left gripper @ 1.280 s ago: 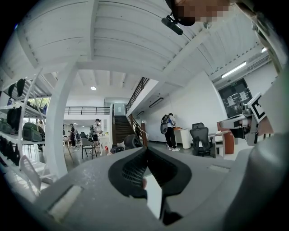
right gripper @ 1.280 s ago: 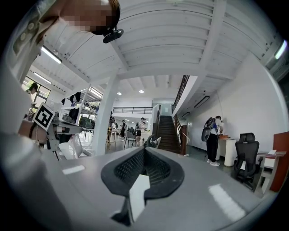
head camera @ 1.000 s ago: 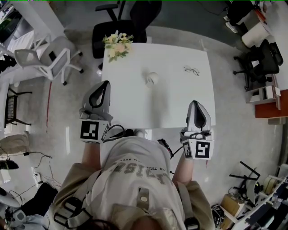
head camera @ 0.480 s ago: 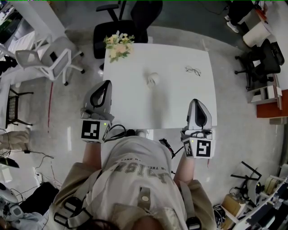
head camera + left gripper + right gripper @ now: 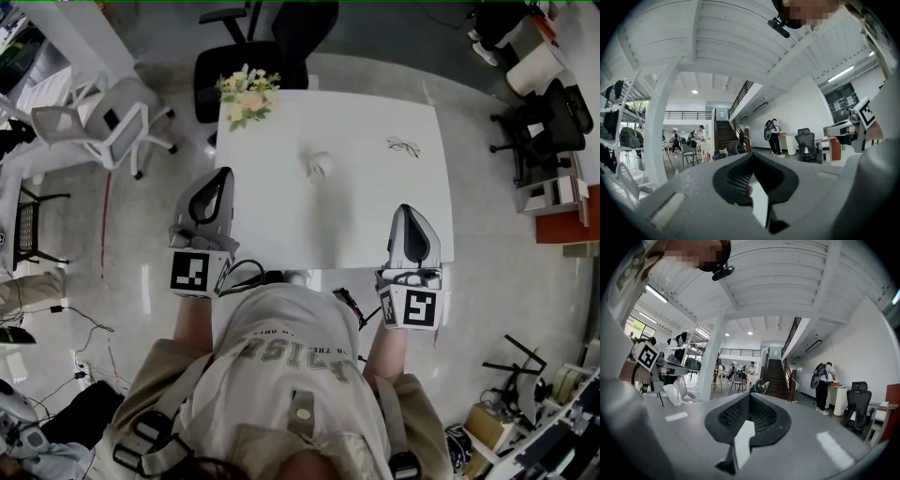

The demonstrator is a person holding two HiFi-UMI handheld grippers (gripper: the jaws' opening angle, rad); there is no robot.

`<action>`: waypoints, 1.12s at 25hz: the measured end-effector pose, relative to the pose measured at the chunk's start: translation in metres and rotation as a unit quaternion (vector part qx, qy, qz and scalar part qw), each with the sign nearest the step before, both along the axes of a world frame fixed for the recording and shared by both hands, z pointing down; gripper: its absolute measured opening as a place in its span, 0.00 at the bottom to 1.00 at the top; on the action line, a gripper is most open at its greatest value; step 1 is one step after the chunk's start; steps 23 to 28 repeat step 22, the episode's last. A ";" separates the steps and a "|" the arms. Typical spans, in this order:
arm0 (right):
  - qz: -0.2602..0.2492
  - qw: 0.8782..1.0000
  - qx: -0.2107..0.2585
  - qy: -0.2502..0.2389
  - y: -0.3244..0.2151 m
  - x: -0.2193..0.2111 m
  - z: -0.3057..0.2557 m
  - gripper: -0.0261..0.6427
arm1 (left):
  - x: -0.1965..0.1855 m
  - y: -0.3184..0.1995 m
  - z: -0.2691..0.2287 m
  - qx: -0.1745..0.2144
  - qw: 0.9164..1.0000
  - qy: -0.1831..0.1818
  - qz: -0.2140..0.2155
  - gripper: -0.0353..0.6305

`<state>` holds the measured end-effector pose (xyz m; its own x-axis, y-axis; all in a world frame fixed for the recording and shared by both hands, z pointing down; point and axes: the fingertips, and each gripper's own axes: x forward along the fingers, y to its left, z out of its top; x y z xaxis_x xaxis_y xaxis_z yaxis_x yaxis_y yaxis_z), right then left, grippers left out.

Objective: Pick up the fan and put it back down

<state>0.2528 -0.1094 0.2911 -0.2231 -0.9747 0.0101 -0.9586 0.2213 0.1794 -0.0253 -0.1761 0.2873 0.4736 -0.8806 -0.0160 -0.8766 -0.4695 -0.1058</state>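
Fan on white table, flowers behind

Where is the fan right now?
In the head view, the fan stands near the middle of the white table, right of the flowers at its far-left corner and left of the glasses.

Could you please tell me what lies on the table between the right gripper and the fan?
Nothing: in the head view, only bare white table separates the right gripper from the fan.
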 end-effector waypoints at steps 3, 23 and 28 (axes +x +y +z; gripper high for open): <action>-0.004 1.000 0.000 0.009 0.001 -0.002 0.000 0.04 | 0.000 0.000 0.000 -0.001 1.000 0.000 0.000 0.07; -0.019 0.999 -0.008 0.044 -0.004 -0.013 0.000 0.04 | -0.004 -0.003 0.004 -0.006 1.000 0.004 -0.003 0.07; -0.019 0.999 -0.008 0.044 -0.004 -0.013 0.000 0.04 | -0.004 -0.003 0.004 -0.006 1.000 0.004 -0.003 0.07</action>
